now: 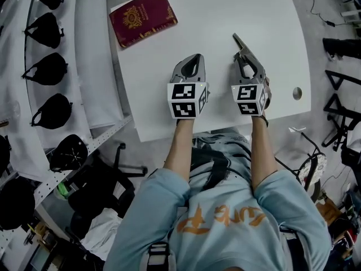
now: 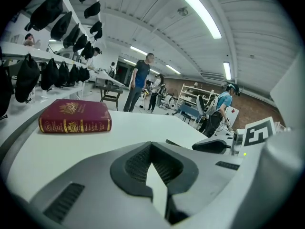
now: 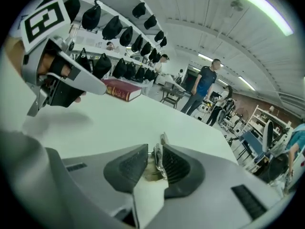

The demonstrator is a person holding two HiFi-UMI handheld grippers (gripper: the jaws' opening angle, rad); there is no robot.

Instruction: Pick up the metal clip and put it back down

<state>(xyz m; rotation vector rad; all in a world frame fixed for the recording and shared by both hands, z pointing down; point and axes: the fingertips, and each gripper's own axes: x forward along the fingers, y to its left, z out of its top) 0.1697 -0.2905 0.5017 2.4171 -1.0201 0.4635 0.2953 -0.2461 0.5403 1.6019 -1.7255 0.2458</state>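
The metal clip [image 1: 237, 40] is a thin silver piece sticking out forward from my right gripper [image 1: 243, 54], over the white table [image 1: 225, 10]. In the right gripper view the clip [image 3: 162, 142] sits pinched between the two dark pads, and the right gripper [image 3: 157, 150] is shut on it. Whether the clip's tip touches the table I cannot tell. My left gripper [image 1: 194, 58] hovers beside it to the left. Its jaws meet with nothing between them in the left gripper view [image 2: 151, 144].
A dark red book [image 1: 142, 17] lies at the table's far left corner. A round hole [image 1: 297, 93] is near the table's right edge. A white shelf with several black caps [image 1: 48, 72] runs along the left. People stand in the room beyond.
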